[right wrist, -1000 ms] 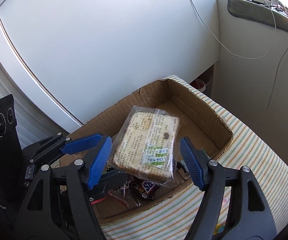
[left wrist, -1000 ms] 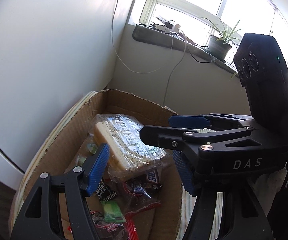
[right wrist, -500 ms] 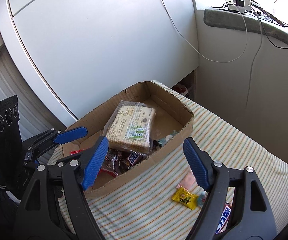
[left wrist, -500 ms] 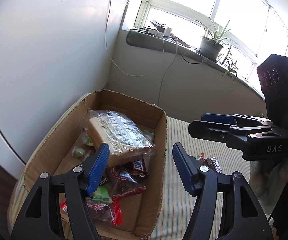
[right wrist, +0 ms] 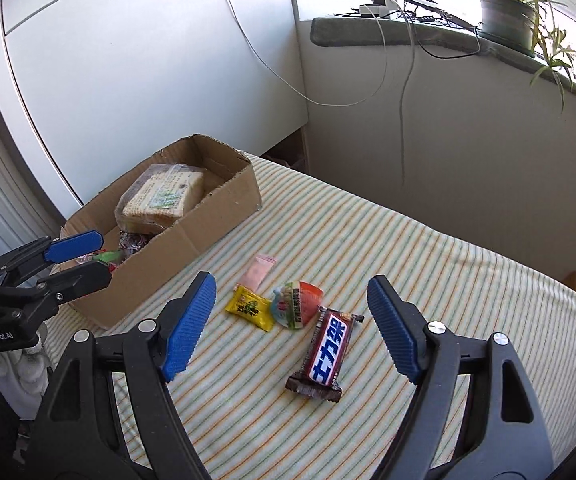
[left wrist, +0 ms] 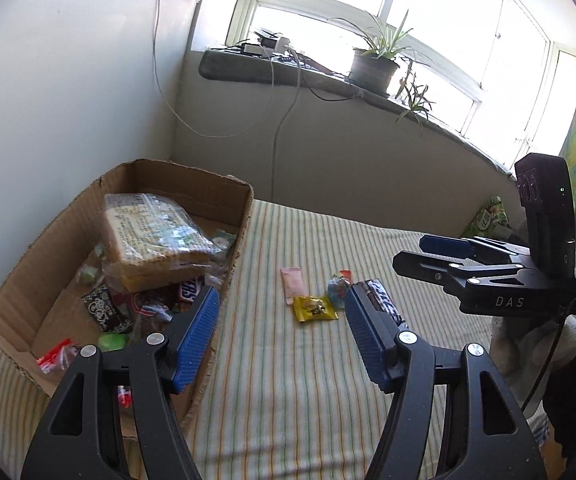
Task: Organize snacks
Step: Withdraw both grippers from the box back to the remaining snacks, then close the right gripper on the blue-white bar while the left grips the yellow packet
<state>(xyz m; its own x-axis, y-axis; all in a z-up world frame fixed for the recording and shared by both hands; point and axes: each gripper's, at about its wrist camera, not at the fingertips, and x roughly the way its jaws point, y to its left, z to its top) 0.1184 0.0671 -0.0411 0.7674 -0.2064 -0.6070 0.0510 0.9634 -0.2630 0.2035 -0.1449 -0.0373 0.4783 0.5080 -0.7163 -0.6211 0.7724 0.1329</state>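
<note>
A cardboard box (left wrist: 239, 216) (right wrist: 223, 216) sits at the left on a striped cloth (left wrist: 288, 380) (right wrist: 428, 264). It holds a wrapped cracker pack (left wrist: 155, 232) (right wrist: 163, 196) on top of several small snacks. Loose on the cloth lie a Snickers bar (right wrist: 326, 352) (left wrist: 384, 302), a round jelly cup (right wrist: 298, 308) (left wrist: 338, 286), a yellow candy (right wrist: 249, 308) (left wrist: 314, 308) and a pink sachet (right wrist: 257, 272) (left wrist: 292, 280). My left gripper (left wrist: 281, 332) (right wrist: 81, 256) is open and empty at the box's near right wall. My right gripper (right wrist: 292, 332) (left wrist: 432, 252) is open and empty above the loose snacks.
A white cabinet (right wrist: 127, 72) stands behind the box. A window sill (left wrist: 288, 68) carries a potted plant (left wrist: 374, 60), a power strip and hanging cables (right wrist: 404, 80). A green snack bag (left wrist: 488, 216) lies at the cloth's far right edge.
Both grippers have pulled back from over the box and swung right. The cracker pack stays in the box. The loose snacks on the cloth have come into view.
</note>
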